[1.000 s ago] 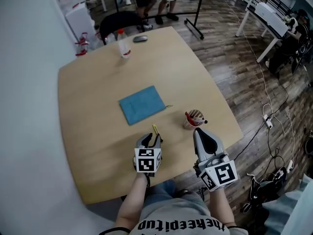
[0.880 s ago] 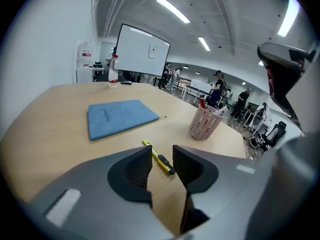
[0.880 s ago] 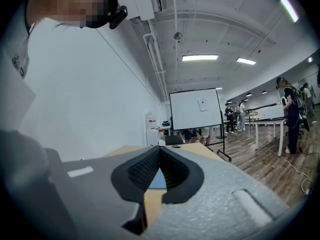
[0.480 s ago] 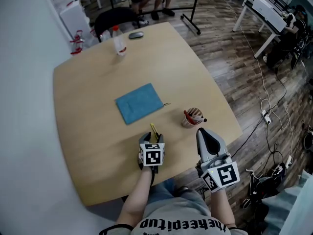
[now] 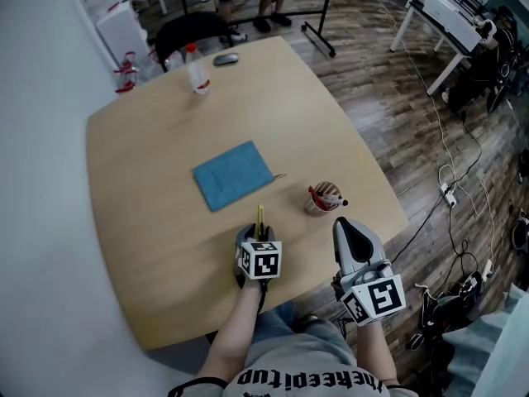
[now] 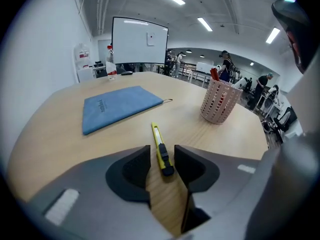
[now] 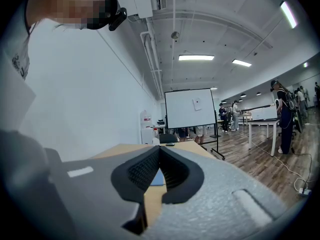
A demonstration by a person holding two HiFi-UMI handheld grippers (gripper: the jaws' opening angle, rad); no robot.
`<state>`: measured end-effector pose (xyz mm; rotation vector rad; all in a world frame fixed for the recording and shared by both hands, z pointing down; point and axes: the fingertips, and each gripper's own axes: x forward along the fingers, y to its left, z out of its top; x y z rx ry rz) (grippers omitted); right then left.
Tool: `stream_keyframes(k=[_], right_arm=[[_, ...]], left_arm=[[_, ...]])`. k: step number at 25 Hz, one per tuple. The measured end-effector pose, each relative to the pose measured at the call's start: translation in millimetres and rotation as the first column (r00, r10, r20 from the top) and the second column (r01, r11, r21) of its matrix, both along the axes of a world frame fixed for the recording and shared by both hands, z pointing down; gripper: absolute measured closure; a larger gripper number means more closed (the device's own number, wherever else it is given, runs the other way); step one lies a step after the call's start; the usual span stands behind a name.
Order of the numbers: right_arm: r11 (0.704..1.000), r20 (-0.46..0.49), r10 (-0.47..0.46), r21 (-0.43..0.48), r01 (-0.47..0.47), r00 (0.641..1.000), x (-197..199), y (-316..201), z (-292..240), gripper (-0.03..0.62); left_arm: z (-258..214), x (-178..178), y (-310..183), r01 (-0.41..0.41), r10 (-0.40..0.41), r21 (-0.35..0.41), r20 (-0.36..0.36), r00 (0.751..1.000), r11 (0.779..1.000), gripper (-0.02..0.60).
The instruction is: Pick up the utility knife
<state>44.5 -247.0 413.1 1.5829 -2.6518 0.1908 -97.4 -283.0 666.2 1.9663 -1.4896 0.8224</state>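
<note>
Left gripper (image 6: 162, 156) jaws closing around the knife's (image 6: 158, 140) near end, notebook (image 6: 117, 106) far left, cup (image 6: 219, 103) far right; right gripper (image 7: 159, 151) closed, empty.

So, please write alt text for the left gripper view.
The left tool is closing its jaws around the near end of a yellow utility knife on the table, not yet pressing it. Beyond lie a blue notebook and a pink pen cup.

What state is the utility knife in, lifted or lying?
Lying flat: utility knife on the table, end between the left gripper's closing jaws, ungripped.
</note>
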Motion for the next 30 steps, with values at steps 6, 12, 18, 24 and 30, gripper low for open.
stream_keyframes(k=[6,12,18,24,30], right_arm=[[1.0,-0.002,0.001,0.0,-0.001,1.0,-0.4,0.3,0.4,0.591],[1.0,0.0,-0.003,0.004,0.003,1.0,1.7,1.2,-0.8,0.591],[1.0,0.004,-0.022,-0.002,0.022,1.0,1.0,4.2,1.3,0.591],[0.998,-0.006,-0.067,-0.011,0.067,0.998,-1.2,12.8,3.8,0.591],[0.994,-0.01,-0.107,-0.005,0.107,0.994,-2.2,22.1,1.7,0.591]], left_arm=[[1.6,0.9,0.4,-0.013,0.013,-0.004,-0.006,1.0,1.0,0.497],[-3.0,-2.6,2.3,0.024,-0.024,0.004,-0.102,0.994,1.0,0.5],[-34.1,-9.4,6.4,0.033,-0.018,0.104,-0.139,0.99,0.994,0.5],[-79.3,-11.0,14.8,0.042,-0.005,0.239,-0.154,0.988,0.97,0.5],[-121.7,-10.7,27.9,0.051,0.006,0.356,-0.157,0.988,0.933,0.5]])
